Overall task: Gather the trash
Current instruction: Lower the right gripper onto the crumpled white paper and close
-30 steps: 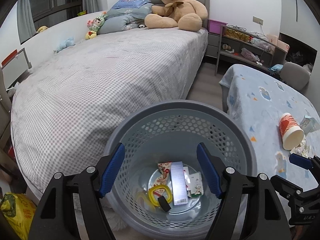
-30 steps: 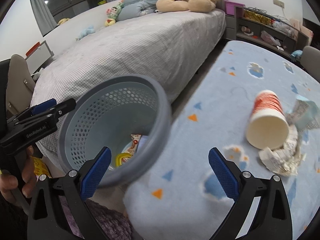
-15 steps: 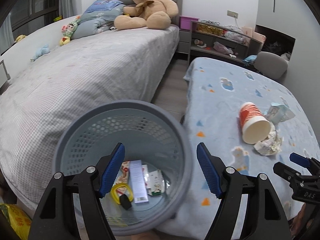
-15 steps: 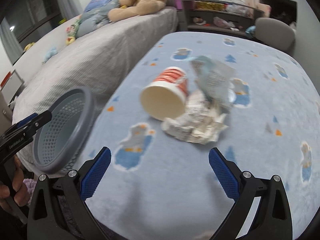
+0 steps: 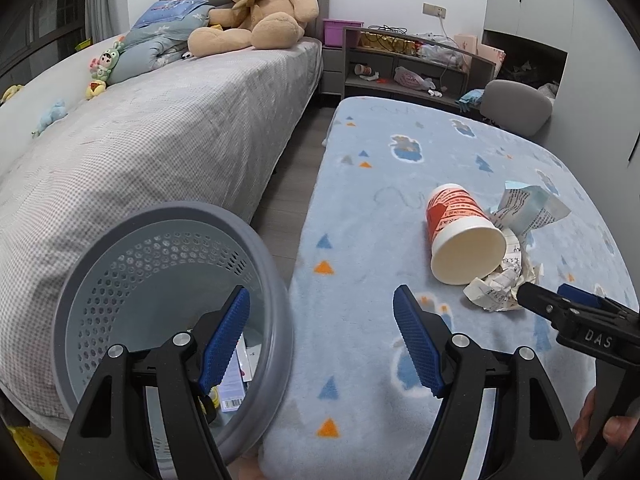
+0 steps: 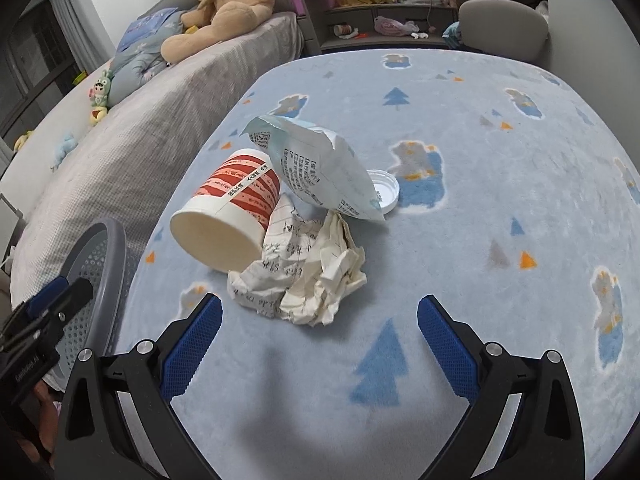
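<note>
A red-and-white paper cup (image 6: 230, 210) lies on its side on the blue blanket (image 6: 480, 200), mouth toward me. Crumpled paper (image 6: 304, 276) lies against it, with a white-blue snack bag (image 6: 320, 168) and a white lid (image 6: 384, 190) behind. My right gripper (image 6: 318, 340) is open and empty, just short of the crumpled paper. My left gripper (image 5: 320, 336) is open and empty, between the grey perforated bin (image 5: 120, 264) and the blanket (image 5: 360, 208). The cup (image 5: 460, 232) and paper (image 5: 500, 284) also show in the left wrist view. The bin holds some wrappers (image 5: 240, 380).
A grey checked bed (image 5: 140, 140) with a big teddy bear (image 5: 256, 8) and small toys lies left. A narrow floor gap (image 5: 288, 184) runs between bed and blanket. A cluttered shelf (image 5: 408, 64) and a grey chair (image 5: 516, 106) stand behind. The bin rim (image 6: 108, 264) shows at left.
Both grippers have swung right, away from the bin and toward the trash on the blanket. The right gripper has come closer to the crumpled paper. Both stayed open.
</note>
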